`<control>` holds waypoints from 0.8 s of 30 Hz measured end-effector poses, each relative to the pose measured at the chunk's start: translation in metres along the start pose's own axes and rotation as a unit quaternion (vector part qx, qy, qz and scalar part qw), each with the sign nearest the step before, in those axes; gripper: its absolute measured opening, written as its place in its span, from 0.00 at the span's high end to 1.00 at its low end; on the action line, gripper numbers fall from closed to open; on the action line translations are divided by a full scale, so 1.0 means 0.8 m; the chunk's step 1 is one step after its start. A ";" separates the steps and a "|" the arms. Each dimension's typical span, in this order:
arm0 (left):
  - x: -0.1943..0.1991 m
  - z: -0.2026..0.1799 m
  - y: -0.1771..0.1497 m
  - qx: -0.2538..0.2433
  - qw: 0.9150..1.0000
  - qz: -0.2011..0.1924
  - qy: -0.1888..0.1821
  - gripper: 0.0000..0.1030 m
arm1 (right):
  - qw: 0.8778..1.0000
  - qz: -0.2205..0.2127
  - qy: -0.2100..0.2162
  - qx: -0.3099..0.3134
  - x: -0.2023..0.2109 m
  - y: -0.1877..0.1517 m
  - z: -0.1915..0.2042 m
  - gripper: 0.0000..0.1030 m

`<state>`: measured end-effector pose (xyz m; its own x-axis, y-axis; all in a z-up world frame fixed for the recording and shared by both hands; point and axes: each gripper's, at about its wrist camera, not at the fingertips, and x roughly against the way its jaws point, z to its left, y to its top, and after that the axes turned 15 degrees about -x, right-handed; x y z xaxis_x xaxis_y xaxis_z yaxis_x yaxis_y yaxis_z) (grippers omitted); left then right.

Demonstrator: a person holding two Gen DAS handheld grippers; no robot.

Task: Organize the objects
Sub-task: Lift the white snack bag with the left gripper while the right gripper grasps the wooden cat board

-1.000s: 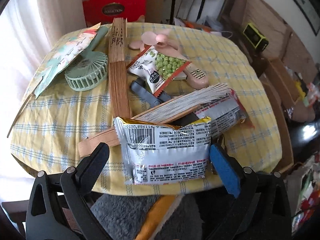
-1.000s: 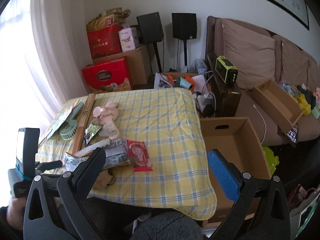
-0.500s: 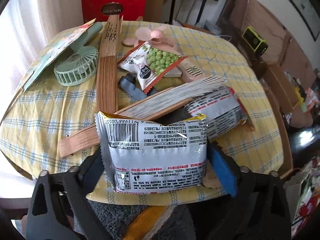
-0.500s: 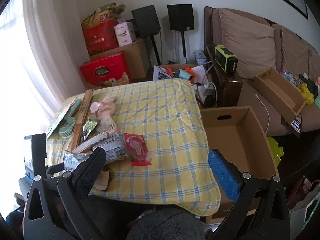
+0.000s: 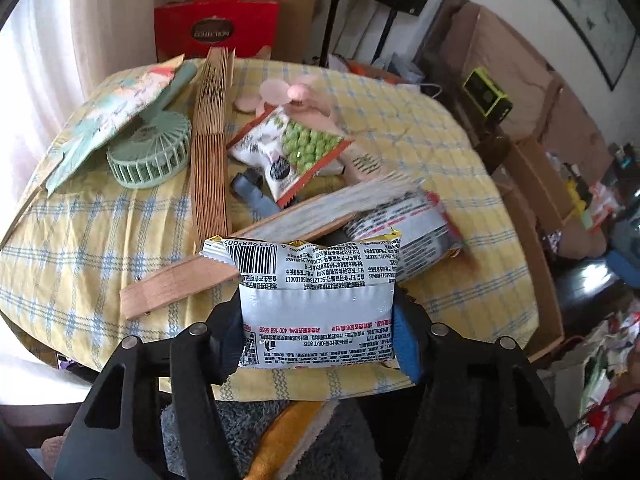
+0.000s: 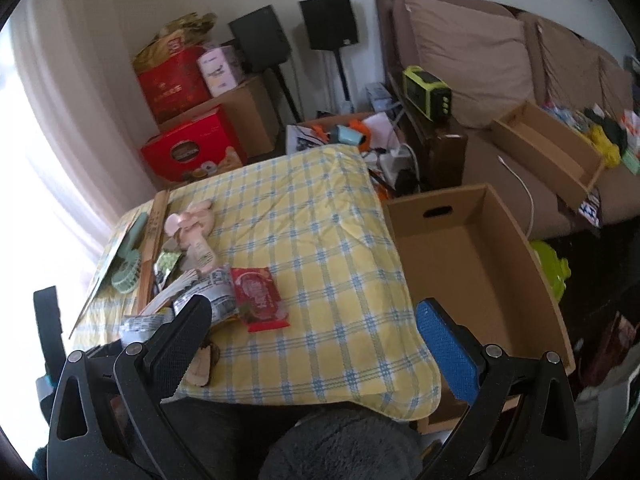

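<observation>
A living-room desk point(image 5: 100, 240) under yellow check cloth holds clutter. At its near edge the silver snack packet point(image 5: 316, 304) sits clamped in the left gripper point(image 5: 318, 332), whose jaws have just been closing. Pickup underway; next, lift clear of the fans. Only the right view shows the empty cardboard box point(image 6: 472, 256) right of the desk; the right gripper point(image 6: 312, 320) hangs open.

Home living room: sofa point(image 6: 500, 52), speakers point(image 6: 330, 22).

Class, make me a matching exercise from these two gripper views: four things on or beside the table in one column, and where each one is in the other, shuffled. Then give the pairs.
1. silver snack bag
2. green fan
3. red snack packet
4. cardboard box

A. on the cloth, right of the pile
B. between the left gripper's pads
C. on the floor beside the table
D. partly under a floral card

Pairs: 1-B, 2-D, 3-A, 4-C
</observation>
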<state>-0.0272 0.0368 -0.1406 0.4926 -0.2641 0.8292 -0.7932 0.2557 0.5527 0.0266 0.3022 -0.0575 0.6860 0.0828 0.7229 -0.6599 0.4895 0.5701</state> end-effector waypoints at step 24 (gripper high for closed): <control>0.024 0.064 -0.006 0.042 0.996 -0.046 0.058 0.45 | 0.993 0.083 -0.022 -0.081 -0.063 -0.008 -0.026 0.00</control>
<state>-0.0321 -0.0172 -0.1316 0.5987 -0.1714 0.7824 -0.7677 0.1556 0.6216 0.0028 0.3132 -0.1054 0.5557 0.1366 0.8201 -0.7016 0.6062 0.3744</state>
